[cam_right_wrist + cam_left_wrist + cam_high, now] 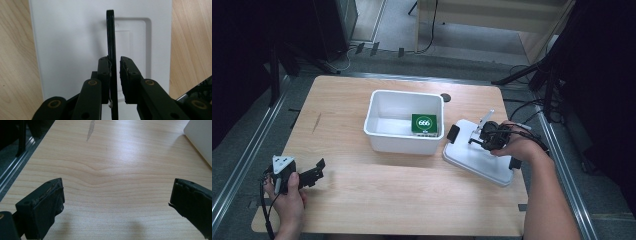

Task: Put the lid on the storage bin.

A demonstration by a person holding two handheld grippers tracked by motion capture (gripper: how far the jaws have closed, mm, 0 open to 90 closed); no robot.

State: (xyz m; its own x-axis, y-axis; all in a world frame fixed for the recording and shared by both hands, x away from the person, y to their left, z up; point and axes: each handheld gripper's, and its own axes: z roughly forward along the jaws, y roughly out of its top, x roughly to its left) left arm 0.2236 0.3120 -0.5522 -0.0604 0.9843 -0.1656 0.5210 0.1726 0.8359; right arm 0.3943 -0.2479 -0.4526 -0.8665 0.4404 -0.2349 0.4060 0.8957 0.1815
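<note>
A white lid (472,160) lies flat on the wooden table (387,200), to the right of a white bin (397,142). A thin black handle (111,32) stands upright from the lid (70,37). My right gripper (482,137) comes down on the lid from the right and is shut on that handle, which runs between its two pads (115,61). Inside the bin, against its right wall, sits a green box (423,122) marked 666. My left gripper (319,167) rests near the table's front left corner, open, with bare wood between its jaws (116,192).
Black clips sit at the lid's left end (453,132) and right end (513,163). A corner of the white bin (200,137) shows at the top right of the left gripper view. A small dark round mark (445,97) lies behind the bin. Metal rails run along both table sides.
</note>
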